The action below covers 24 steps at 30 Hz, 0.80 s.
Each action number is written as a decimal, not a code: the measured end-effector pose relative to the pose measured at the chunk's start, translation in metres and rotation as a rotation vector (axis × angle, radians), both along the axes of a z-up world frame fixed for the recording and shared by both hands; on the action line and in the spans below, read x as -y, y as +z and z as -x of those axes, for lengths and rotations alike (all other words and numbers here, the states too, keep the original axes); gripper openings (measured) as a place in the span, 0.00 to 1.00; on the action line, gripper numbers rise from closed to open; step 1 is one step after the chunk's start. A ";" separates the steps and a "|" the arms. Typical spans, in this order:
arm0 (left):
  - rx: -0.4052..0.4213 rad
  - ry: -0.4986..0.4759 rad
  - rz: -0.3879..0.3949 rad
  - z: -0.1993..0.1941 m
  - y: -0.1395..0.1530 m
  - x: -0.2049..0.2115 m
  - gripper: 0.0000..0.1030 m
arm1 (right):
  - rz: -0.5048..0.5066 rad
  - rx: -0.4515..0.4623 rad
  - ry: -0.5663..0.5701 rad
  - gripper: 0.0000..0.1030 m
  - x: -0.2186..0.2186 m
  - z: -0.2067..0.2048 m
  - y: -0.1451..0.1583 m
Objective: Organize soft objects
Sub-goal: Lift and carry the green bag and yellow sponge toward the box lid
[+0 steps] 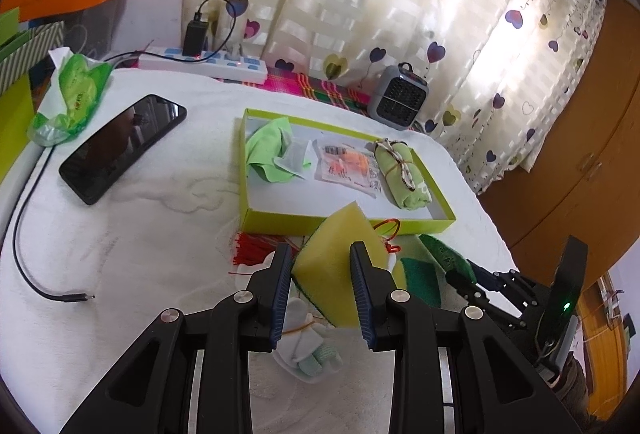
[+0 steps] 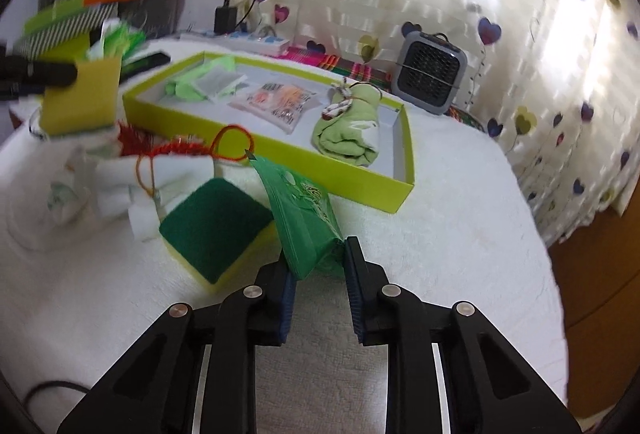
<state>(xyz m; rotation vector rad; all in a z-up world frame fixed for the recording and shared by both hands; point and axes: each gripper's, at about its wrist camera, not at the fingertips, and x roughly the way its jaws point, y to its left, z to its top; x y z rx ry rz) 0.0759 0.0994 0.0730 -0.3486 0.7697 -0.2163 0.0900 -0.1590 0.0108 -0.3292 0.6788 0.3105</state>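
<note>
My left gripper (image 1: 320,274) is shut on a yellow sponge (image 1: 334,258) and holds it above the white cloth, just in front of the lime tray (image 1: 340,224). The same sponge (image 2: 82,99) shows at the left of the right wrist view. My right gripper (image 2: 318,268) is shut on a green plastic packet (image 2: 302,222), in front of the tray's (image 2: 280,161) near wall. A second sponge (image 2: 216,230), green side up, lies beside the packet. The tray holds a green cloth (image 1: 266,147), a clear packet (image 1: 348,165) and a tied green roll (image 1: 404,169).
Rolled white socks (image 1: 308,350) and red string (image 1: 256,248) lie under my left gripper. A black phone (image 1: 122,145), a cable (image 1: 32,270) and a tissue pack (image 1: 70,93) lie to the left. A power strip (image 1: 204,61) and small grey fan (image 1: 398,95) stand by the curtain.
</note>
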 end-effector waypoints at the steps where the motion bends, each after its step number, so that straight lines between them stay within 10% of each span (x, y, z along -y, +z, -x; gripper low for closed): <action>1: 0.000 -0.002 -0.001 0.000 0.000 0.001 0.27 | -0.024 -0.005 -0.005 0.23 0.003 0.000 0.001; 24: 0.089 0.003 -0.034 0.008 0.033 0.008 0.27 | -0.118 0.093 -0.001 0.23 0.011 0.019 0.044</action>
